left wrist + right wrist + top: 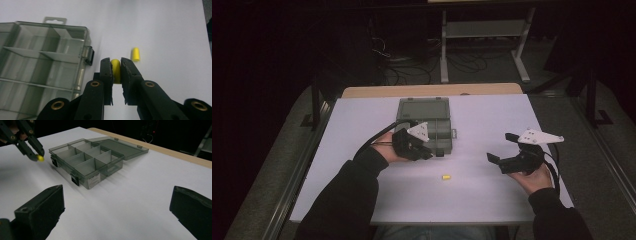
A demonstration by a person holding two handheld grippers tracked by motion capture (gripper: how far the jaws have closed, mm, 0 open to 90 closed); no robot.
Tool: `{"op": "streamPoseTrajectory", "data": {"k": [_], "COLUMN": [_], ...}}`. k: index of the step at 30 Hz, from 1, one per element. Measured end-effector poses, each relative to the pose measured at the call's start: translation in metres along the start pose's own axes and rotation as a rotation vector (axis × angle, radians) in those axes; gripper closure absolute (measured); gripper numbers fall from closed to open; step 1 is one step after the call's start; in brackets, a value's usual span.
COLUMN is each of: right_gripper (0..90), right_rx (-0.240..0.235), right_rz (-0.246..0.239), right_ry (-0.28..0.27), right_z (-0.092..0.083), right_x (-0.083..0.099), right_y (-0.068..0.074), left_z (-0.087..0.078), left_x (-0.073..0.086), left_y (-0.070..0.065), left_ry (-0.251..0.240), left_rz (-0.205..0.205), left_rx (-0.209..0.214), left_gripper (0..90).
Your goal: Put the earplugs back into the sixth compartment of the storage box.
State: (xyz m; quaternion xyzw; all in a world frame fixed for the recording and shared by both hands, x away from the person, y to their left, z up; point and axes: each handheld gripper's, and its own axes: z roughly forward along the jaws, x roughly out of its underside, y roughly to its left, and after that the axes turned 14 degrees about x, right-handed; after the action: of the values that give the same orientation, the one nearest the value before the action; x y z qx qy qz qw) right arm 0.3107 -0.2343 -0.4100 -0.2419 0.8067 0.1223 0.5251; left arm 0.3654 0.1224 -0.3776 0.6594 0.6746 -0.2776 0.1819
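Now the left claw (115,68) is clamped on a yellow plug (115,70), its long axis running along the jaws, lifted off the desk (492,200). The open organizer box (424,122) sits just at its 12 o'clock in the high view, a second yellow plug (445,177) at 5. The right claw (502,148) is spread wide, empty, well apart at 3.
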Motion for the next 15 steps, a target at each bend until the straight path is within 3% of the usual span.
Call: {"op": "streamPoseTrajectory", "data": {"k": [9,15], "right_gripper": [0.0,0.0], "right_rx": [0.000,0.000], "right_rz": [0.009,0.005], "right_ry": [-0.008,-0.002], "right_z": [-0.001,0.000], "right_x": [0.000,0.000], "right_y": [-0.001,0.000], "left_z": [-0.026,-0.030], "left_x": [-0.004,0.000], "left_y": [0.011,0.020], "left_ry": [-0.022,-0.043], "left_rz": [-0.033,-0.063], "left_rx": [-0.068,-0.085], "left_gripper": [79.9,79.9]}}
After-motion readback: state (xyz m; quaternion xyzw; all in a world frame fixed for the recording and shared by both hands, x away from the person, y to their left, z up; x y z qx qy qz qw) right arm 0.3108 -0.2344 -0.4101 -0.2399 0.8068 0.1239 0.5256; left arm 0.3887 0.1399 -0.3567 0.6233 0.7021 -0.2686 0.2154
